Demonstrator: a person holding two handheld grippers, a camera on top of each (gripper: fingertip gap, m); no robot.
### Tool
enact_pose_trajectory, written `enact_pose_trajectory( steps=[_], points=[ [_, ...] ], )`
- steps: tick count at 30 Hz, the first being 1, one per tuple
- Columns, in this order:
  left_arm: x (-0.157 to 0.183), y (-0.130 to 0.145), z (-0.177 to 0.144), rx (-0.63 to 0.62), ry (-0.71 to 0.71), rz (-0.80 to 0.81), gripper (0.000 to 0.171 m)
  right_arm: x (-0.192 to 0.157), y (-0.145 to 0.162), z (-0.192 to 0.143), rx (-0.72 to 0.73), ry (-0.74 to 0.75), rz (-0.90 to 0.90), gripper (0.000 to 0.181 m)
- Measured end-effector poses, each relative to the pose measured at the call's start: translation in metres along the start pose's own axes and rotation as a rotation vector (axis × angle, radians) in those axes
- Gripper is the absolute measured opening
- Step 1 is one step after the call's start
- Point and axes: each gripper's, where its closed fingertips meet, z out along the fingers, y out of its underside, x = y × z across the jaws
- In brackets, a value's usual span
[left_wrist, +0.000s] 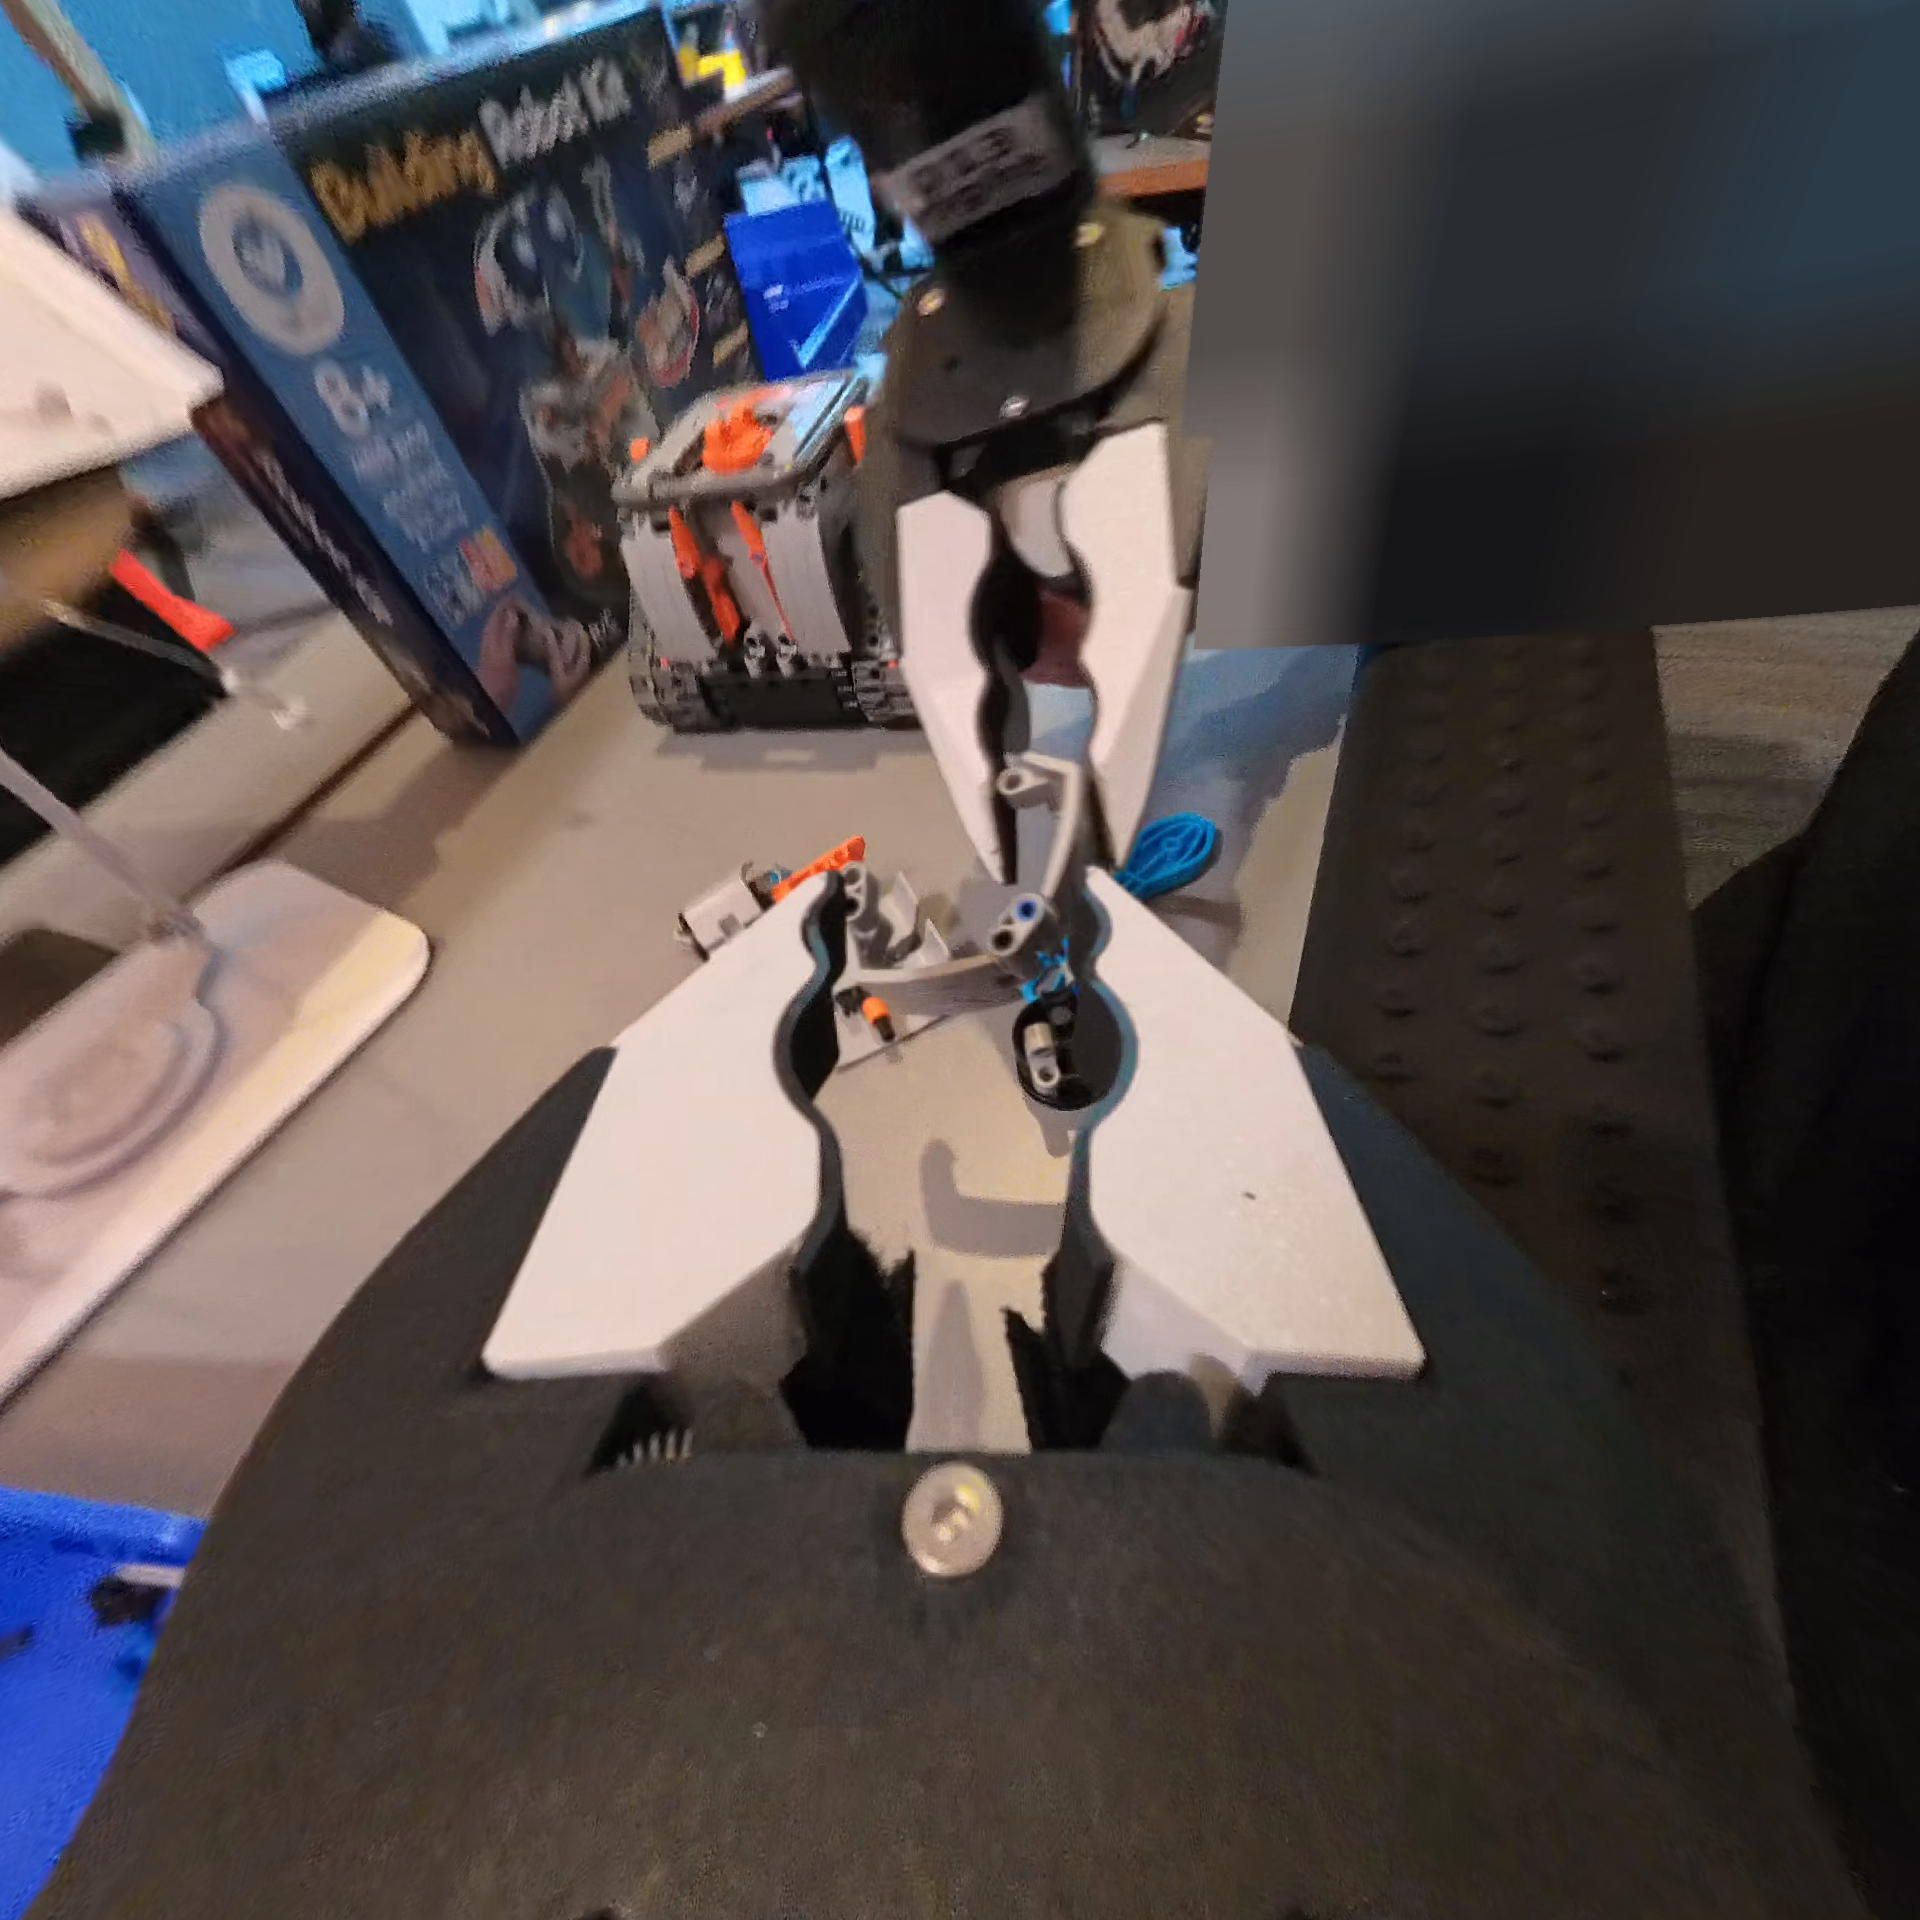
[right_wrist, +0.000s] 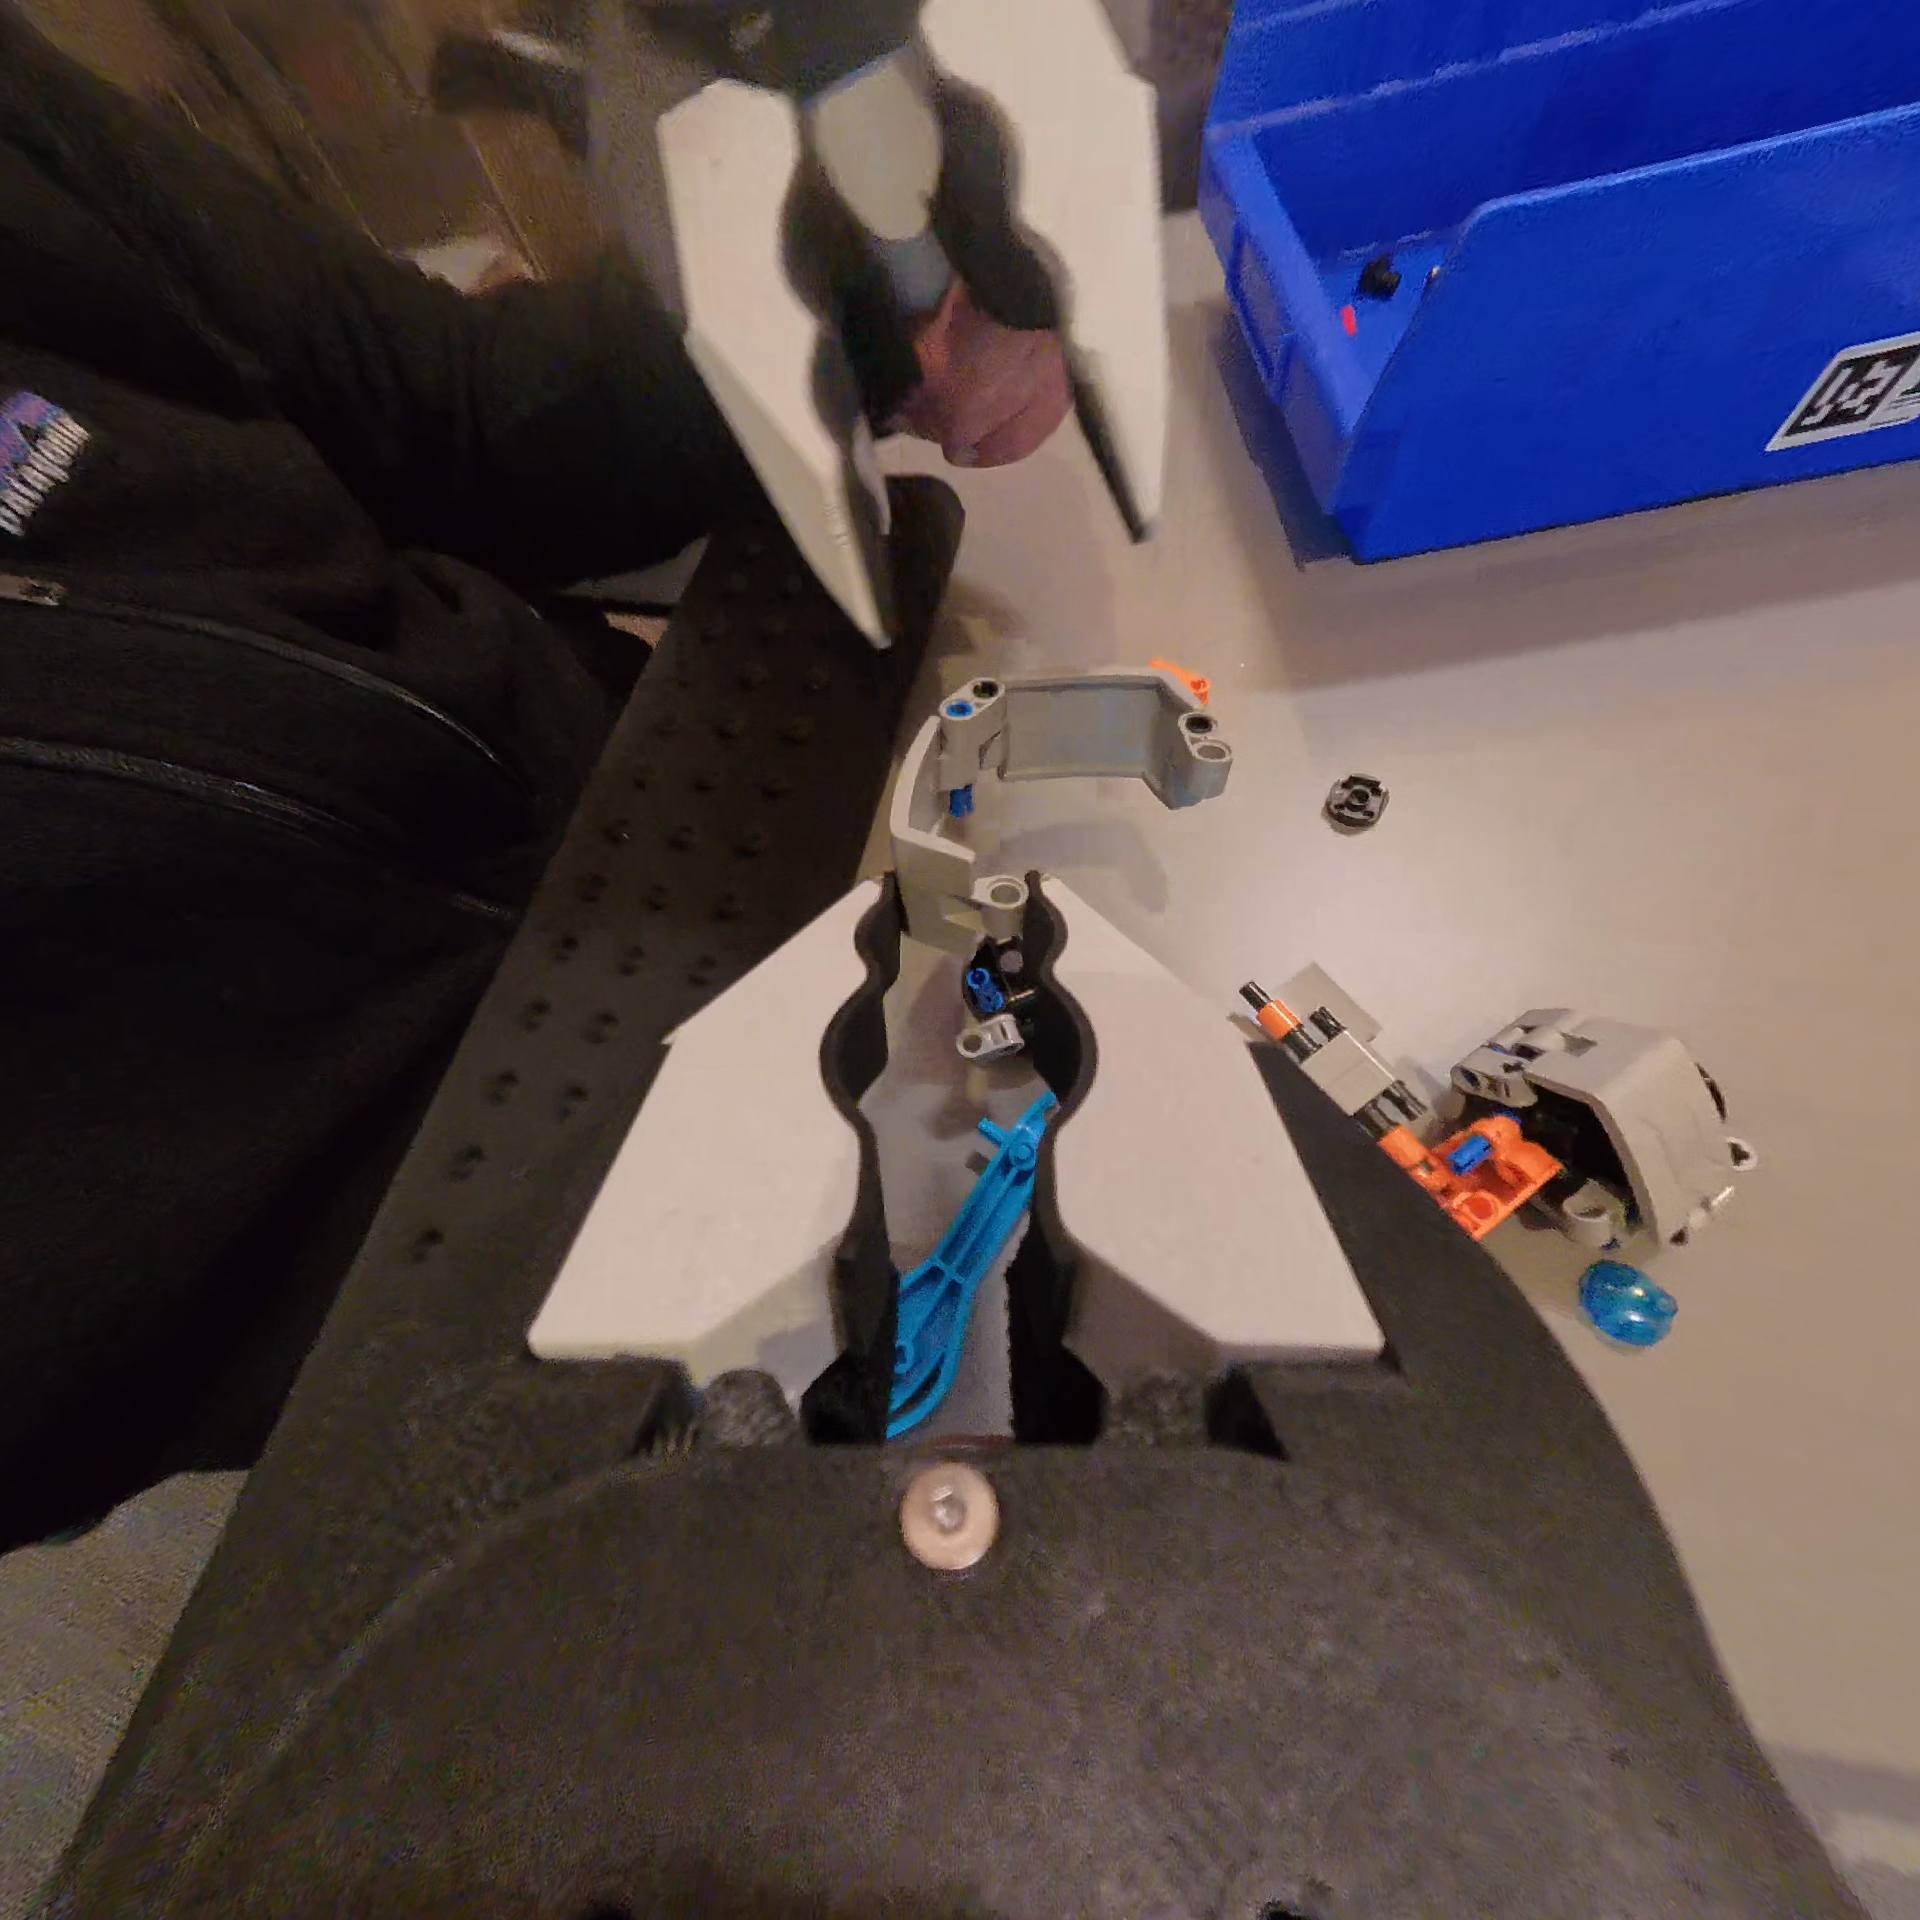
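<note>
Matte black foam-like housing filled the foreground, and from it the right gripper (right_wrist: 961, 894) pinched one end of a curved grey plastic panel (right_wrist: 1081, 727) studded with pin holes, raised just over the smooth grey surface (right_wrist: 1558, 831). Left gripper (left_wrist: 961, 894) had its pale angular fingers (left_wrist: 696, 1143) spread around the panel's other end; contact was unclear. A glossy blue bin (right_wrist: 1610, 312) sat near, holding a few small dark and red bits. Beside it lay a chunky grey-and-orange brick assembly (right_wrist: 1558, 1132).
</note>
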Motion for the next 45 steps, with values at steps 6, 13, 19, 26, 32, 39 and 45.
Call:
enact_pose_trajectory(
  steps=[6, 13, 19, 26, 32, 39, 45],
  points=[
    [0.005, 0.015, 0.014, -0.166, -0.164, 0.393, 0.042, 0.001, -0.012, -0.012, 0.112, -0.070, 0.087, 0.020],
    [0.003, 0.016, 0.022, -0.205, -0.239, 0.551, 0.017, -0.006, -0.016, -0.012, 0.134, -0.125, 0.111, 0.019],
    [-0.002, 0.022, 0.022, -0.253, -0.217, 0.461, 0.015, 0.008, -0.016, -0.016, 0.130, -0.011, 0.072, 0.025],
    [-0.006, 0.036, 0.023, -0.323, -0.121, 0.297, 0.016, 0.022, -0.005, -0.014, -0.089, 0.314, -0.314, 0.034],
    [0.000, 0.037, 0.028, -0.345, -0.082, 0.296, 0.015, 0.019, -0.009, -0.010, -0.117, 0.383, -0.440, 0.030],
    [0.004, 0.032, 0.030, -0.327, -0.034, 0.238, 0.016, 0.020, -0.007, -0.011, -0.161, 0.423, -0.516, 0.033],
    [0.001, 0.030, 0.030, -0.326, -0.034, 0.228, 0.016, 0.025, -0.002, -0.011, -0.176, 0.430, -0.502, 0.028]
  ],
)
